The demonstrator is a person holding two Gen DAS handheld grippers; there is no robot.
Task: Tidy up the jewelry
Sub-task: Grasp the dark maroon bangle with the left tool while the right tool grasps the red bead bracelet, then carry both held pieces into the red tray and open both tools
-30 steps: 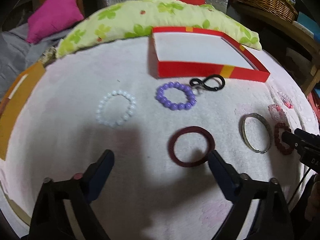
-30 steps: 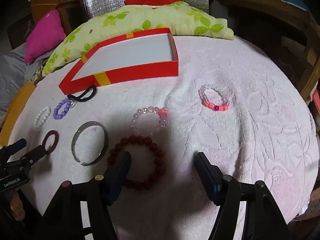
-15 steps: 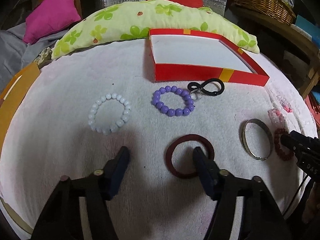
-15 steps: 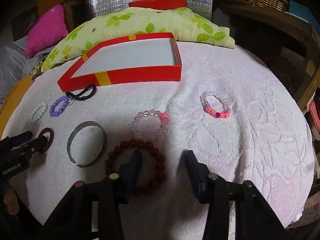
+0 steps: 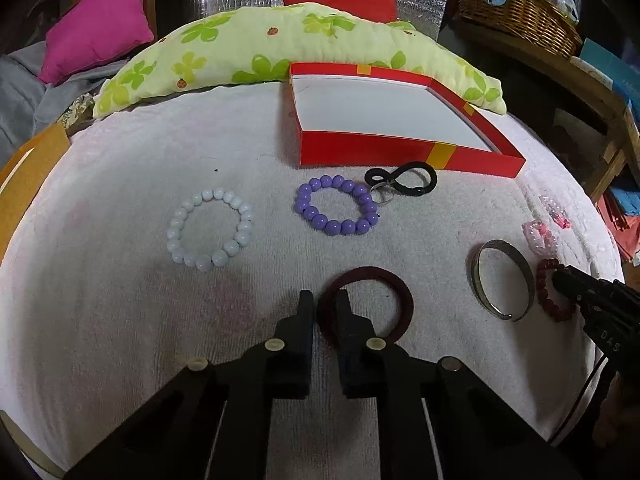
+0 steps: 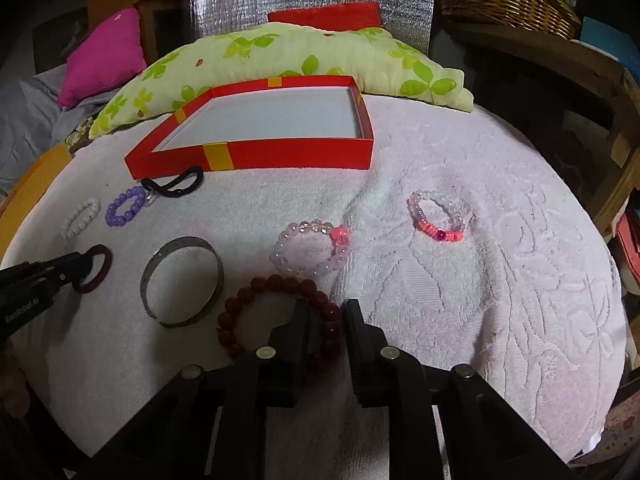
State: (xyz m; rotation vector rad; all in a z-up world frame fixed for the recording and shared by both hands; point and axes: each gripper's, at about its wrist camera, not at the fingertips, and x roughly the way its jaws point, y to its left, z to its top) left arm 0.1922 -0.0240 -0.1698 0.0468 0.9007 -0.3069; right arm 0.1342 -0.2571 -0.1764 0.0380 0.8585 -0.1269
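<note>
Your left tool (image 5: 322, 304) is clenched on the near-left rim of the dark red hair band (image 5: 366, 306), one finger inside the loop and one outside it. Your right tool (image 6: 326, 316) is closing its jaws around the near-right beads of the dark red bead bracelet (image 6: 276, 312), again with one finger inside the ring and one outside; the beads sit between the fingers.

Take the red box (image 6: 296, 154) as your landmark. It lies open at the far side of the towel-covered counter (image 6: 480, 280), its white floor bare. Just in front of its near wall lies the black hair tie (image 5: 404, 180), touching a small silver ring (image 5: 382, 196). The purple bead bracelet (image 5: 336, 210) lies just beside that ring, nearer you than the box, and the white bead bracelet (image 5: 210, 232) lies left of the purple one. The metal bangle (image 6: 182, 282) rests well in front of the box, between the two pieces your tools are on. The clear bracelet with pink beads (image 6: 312, 246) lies in front of the box's right corner, and the second clear-and-pink bracelet (image 6: 438, 216) sits further right of it. Behind the box, a green flowered pillow (image 5: 256, 52) lies along the counter's far edge.
</note>
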